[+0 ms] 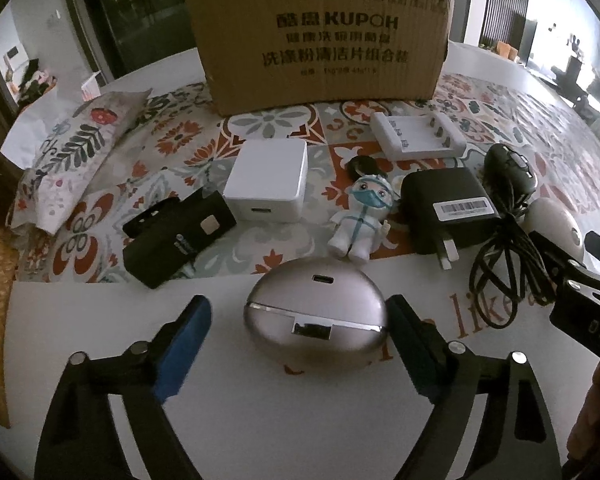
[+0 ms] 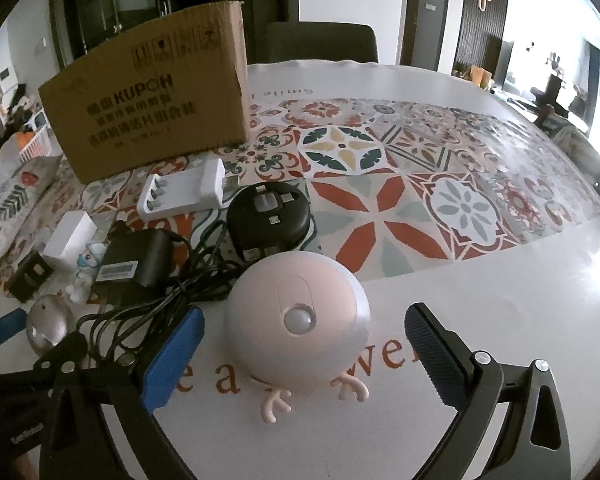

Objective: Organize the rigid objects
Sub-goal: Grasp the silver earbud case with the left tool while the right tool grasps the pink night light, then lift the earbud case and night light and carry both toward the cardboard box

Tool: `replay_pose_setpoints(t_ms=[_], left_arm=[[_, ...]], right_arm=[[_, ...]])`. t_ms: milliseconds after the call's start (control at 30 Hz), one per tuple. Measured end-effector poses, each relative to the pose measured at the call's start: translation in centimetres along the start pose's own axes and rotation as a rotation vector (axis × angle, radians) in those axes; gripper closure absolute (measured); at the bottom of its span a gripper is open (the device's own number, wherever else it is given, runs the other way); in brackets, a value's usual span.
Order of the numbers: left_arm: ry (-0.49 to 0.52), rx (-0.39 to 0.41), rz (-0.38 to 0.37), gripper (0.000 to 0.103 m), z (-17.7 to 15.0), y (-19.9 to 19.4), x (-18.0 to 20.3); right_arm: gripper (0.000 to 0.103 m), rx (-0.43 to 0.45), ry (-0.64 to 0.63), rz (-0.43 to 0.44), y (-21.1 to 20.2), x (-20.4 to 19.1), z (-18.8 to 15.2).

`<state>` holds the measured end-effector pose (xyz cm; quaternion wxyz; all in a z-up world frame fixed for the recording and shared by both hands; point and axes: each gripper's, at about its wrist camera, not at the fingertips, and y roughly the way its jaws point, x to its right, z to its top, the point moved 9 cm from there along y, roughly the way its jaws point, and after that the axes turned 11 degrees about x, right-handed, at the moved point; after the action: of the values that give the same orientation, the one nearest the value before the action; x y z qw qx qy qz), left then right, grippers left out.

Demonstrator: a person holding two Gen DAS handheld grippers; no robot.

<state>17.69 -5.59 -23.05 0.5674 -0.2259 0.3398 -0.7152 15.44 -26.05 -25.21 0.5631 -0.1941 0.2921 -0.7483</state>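
Observation:
A silver oval earbud case (image 1: 316, 320) lies on the white table edge between the blue pads of my left gripper (image 1: 298, 305). The jaws are open; the left pad stands clear of the case and the right pad sits close beside it. In the right wrist view a round pink night light (image 2: 300, 316) with small antlers sits between the fingers of my right gripper (image 2: 305, 314), open, with a gap on both sides. The silver case (image 2: 48, 324) shows again at the far left there.
Behind lie a cardboard box (image 1: 320, 40), a white charger cube (image 1: 268, 186), a black block (image 1: 176, 236), a masked figurine (image 1: 360, 216), a black adapter (image 1: 448, 208) with a tangled cable (image 1: 500, 268), a white battery charger (image 1: 416, 136) and a black round adapter (image 2: 268, 216). A floral pouch (image 1: 72, 148) lies left.

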Motion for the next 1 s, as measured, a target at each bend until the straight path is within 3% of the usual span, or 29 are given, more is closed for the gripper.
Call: replay_pose_setpoints(t_ms=[133, 200, 400, 667, 1000], left_arm=[[-0.003, 0.001, -0.025, 0.027, 0.1, 0.0, 0.3], [-0.006, 0.002, -0.044, 0.037, 0.1, -0.1, 0.5], [-0.005, 0.000, -0.053, 0.038, 0.2, -0.2, 0.6], [0.004, 0.041, -0.051, 0.038, 0.8, -1.3, 0.7], [0.002, 0.121, -0.071, 0.038, 2.4, -4.0, 0.8]], right_arm=[[0.007, -0.005, 0.017, 0.016, 0.4, -0.1, -0.1], [0.013, -0.014, 0.024, 0.029, 0.7, -0.2, -0.2], [0.028, -0.026, 0.030, 0.047, 0.7, -0.5, -0.6], [0.028, -0.021, 0.026, 0.050, 0.1, -0.4, -0.7], [0.028, 0.057, 0.017, 0.040, -3.3, -0.2, 1.3]])
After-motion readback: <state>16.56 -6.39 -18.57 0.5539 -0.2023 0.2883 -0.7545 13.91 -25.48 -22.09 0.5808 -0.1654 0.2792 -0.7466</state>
